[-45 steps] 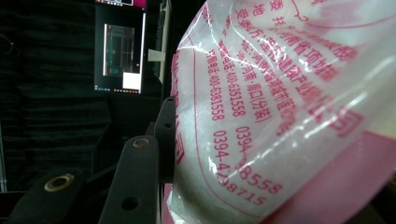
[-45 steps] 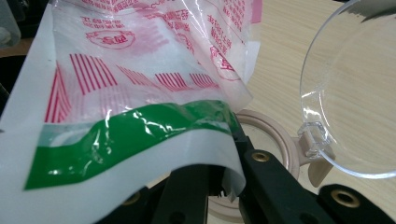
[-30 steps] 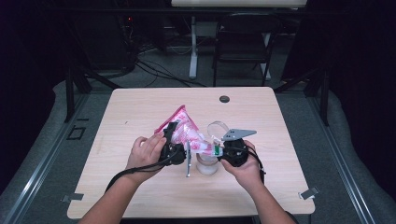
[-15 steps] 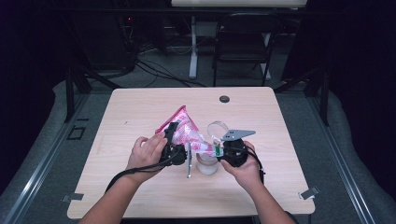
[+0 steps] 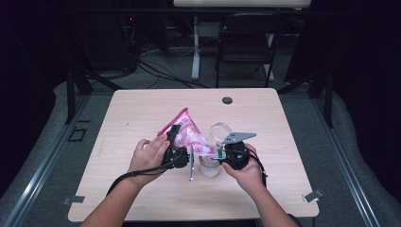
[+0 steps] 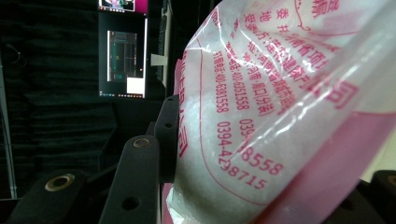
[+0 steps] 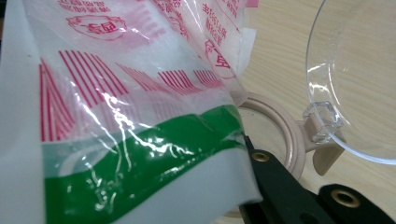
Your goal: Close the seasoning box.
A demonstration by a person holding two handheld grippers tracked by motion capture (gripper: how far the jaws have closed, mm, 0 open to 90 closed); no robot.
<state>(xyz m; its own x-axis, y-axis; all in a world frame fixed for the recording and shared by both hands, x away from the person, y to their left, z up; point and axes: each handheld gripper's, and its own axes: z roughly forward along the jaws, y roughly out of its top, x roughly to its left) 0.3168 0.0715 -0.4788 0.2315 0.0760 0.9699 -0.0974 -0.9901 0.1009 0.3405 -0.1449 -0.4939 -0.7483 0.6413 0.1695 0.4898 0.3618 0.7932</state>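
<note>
Left gripper (image 5: pixel 176 142) clamps pink bag (image 5: pixel 187 130); right gripper (image 5: pixel 218 155) pinches its green-edged corner, apparently over open jar (image 7: pixel 275 126).

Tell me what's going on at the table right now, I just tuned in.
A person is tipping a pink and white plastic bag of white grains toward a small round container standing on the wooden table. The left gripper clamps the fat body of the bag, while the right gripper is shut on its green-striped end right above the container's mouth. The container's clear hinged lid stands flipped open behind it. Whether anything is pouring out, I cannot tell.
</note>
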